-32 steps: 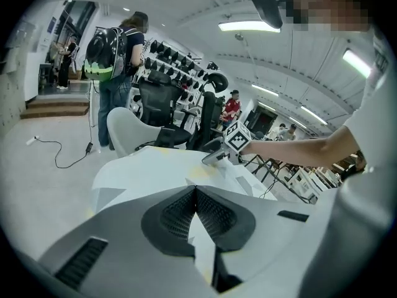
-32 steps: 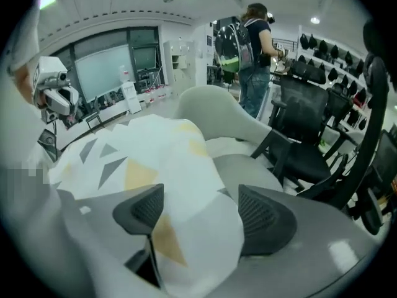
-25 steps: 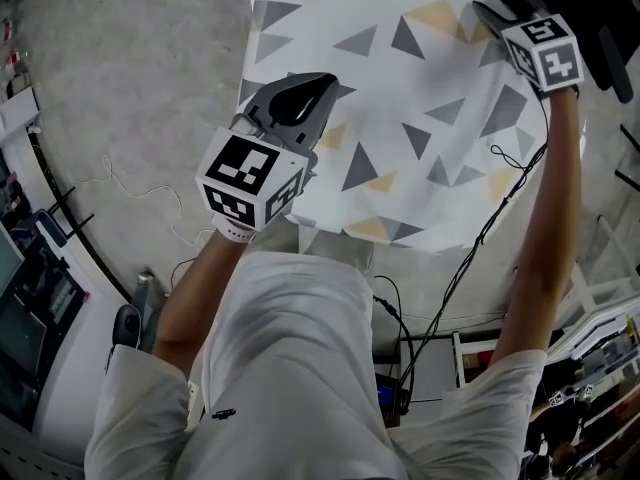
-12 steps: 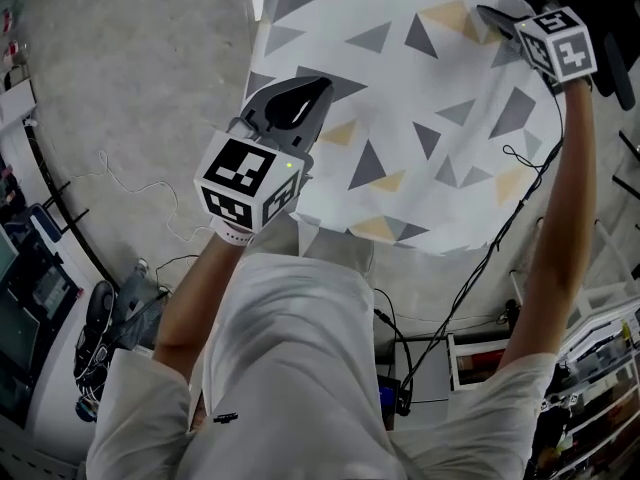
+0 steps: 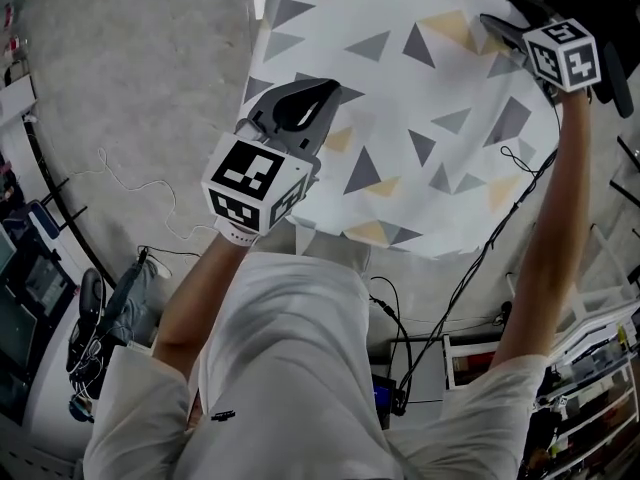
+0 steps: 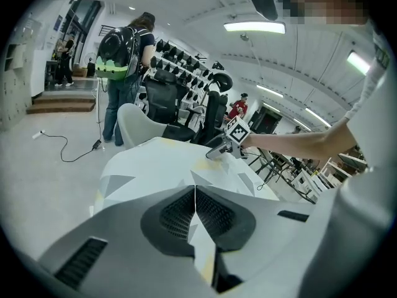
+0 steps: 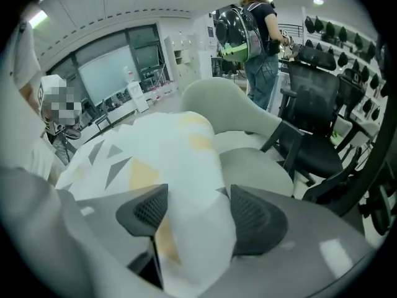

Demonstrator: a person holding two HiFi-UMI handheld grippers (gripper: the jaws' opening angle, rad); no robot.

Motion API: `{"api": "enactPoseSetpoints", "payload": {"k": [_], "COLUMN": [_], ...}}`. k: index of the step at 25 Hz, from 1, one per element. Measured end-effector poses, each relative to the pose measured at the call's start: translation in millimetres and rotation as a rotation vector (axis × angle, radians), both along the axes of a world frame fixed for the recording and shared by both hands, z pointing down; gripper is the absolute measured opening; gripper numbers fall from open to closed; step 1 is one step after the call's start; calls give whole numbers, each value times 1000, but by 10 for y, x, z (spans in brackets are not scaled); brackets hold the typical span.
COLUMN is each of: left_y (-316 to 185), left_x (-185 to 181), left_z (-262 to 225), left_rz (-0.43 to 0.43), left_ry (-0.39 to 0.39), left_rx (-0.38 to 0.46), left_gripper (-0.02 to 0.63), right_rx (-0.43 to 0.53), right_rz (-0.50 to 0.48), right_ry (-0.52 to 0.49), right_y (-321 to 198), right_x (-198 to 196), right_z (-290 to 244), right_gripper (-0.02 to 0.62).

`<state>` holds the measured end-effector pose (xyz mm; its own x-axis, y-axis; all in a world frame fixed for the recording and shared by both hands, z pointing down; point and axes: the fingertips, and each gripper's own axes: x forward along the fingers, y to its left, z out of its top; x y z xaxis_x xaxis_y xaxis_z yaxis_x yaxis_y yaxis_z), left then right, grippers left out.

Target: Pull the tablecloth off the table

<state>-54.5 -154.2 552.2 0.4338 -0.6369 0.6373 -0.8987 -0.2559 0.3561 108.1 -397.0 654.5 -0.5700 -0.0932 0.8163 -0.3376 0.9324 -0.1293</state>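
A white tablecloth (image 5: 400, 118) printed with grey and yellow triangles covers the table and hangs over its near edge. My left gripper (image 5: 322, 88) is at the cloth's left edge, shut on a thin fold of it (image 6: 195, 197). My right gripper (image 5: 487, 20) is at the far right corner. Its jaws stand apart and are closing, with a thick bunch of the tablecloth (image 7: 161, 148) rising between the pads (image 7: 144, 211); the pads do not squeeze it. In the left gripper view the right gripper (image 6: 218, 153) shows across the cloth (image 6: 161, 163).
Cables trail over the grey floor (image 5: 130, 193) at the left, and a black cord (image 5: 480, 238) hangs by the table's right side. A white chair (image 7: 236, 113) and black office chairs (image 7: 322, 135) stand beyond the table. A person with a backpack (image 6: 127, 48) stands further off.
My right gripper has drifted a little to the right at the cloth's far corner. The left gripper has stayed almost still, shut on the cloth's edge.
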Motion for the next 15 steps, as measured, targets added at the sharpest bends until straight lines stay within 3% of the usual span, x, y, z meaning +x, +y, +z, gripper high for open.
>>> {"api": "enactPoseSetpoints", "payload": {"k": [3, 6, 9, 11, 15], "left_y": [13, 45, 67, 85, 97], "left_x": [-48, -138, -259, -370, -703], "left_z": [25, 43, 114, 205, 414], "left_rz": [-16, -44, -69, -86, -146], "left_ry": [-21, -41, -72, -99, -146], "left_rx": [-1, 1, 2, -10, -29], "left_gripper": [8, 9, 21, 129, 222], "right_rx": [91, 247, 371, 409, 444], "right_rz": [-9, -37, -55, -57, -65], "right_ry": [35, 90, 132, 148, 144], "right_y": [9, 74, 164, 225, 348], "right_x": [4, -18, -25, -6, -27], "right_z": [-37, -127, -200, -253, -357], "right_gripper": [302, 196, 139, 109, 63]}}
